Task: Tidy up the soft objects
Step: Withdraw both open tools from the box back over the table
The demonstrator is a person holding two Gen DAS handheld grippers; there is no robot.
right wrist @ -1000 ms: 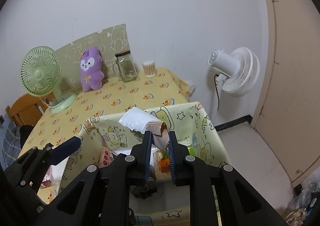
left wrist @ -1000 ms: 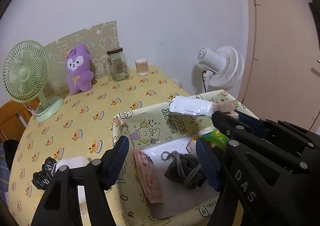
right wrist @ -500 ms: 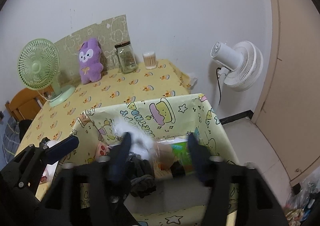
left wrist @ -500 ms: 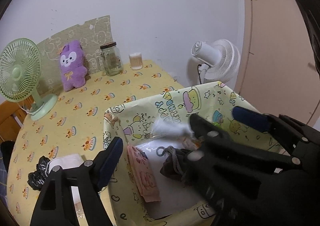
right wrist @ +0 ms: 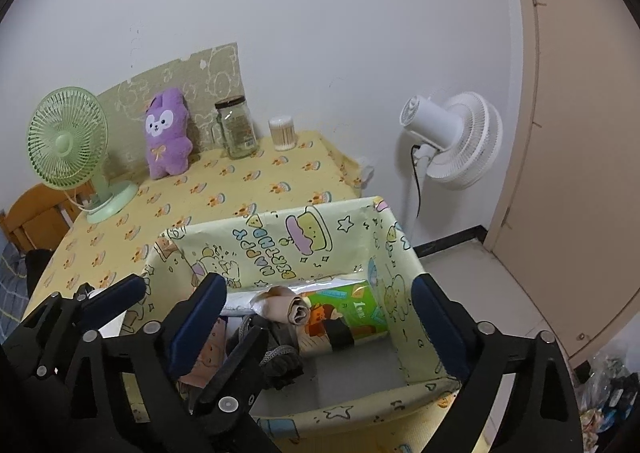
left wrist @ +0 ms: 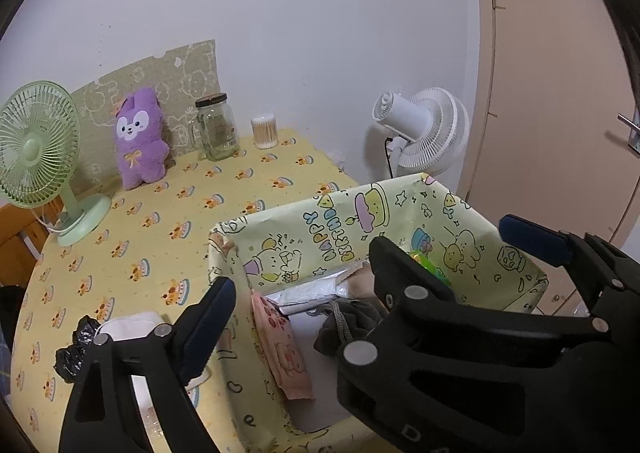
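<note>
Fingers [right wrist: 436, 323] of right gripper [right wrist: 316, 327] spreading wide over box [right wrist: 280, 227], nothing pinched, jaws opening. Left gripper [left wrist: 360, 305] likewise opening, empty, 1 finger [left wrist: 212, 319] just outside the box's left wall; second finger hidden behind the right gripper's body. Judged well along: several soft items already inside the box, namely white pack [right wrist: 240, 299] along the back wall, beige roll [right wrist: 290, 307] lying on it, green tissue pack [right wrist: 348, 311] right of that, dark knit bundle [right wrist: 280, 359] in the middle, pink pack [left wrist: 282, 349] leaning on the left wall. Left to do, as a guess: white soft piece [left wrist: 130, 327] and black crumpled thing [left wrist: 74, 349] on table [left wrist: 132, 237] beside the box, near the left gripper; plush [right wrist: 166, 133] upright at the far wall, well apart from the box, maybe also due. Beige roll rolled tight, end spiral showing, tilted toward the green pack; white pack flat, shiny wrapper, slightly creased. Box floor partly bare at the near right.
</note>
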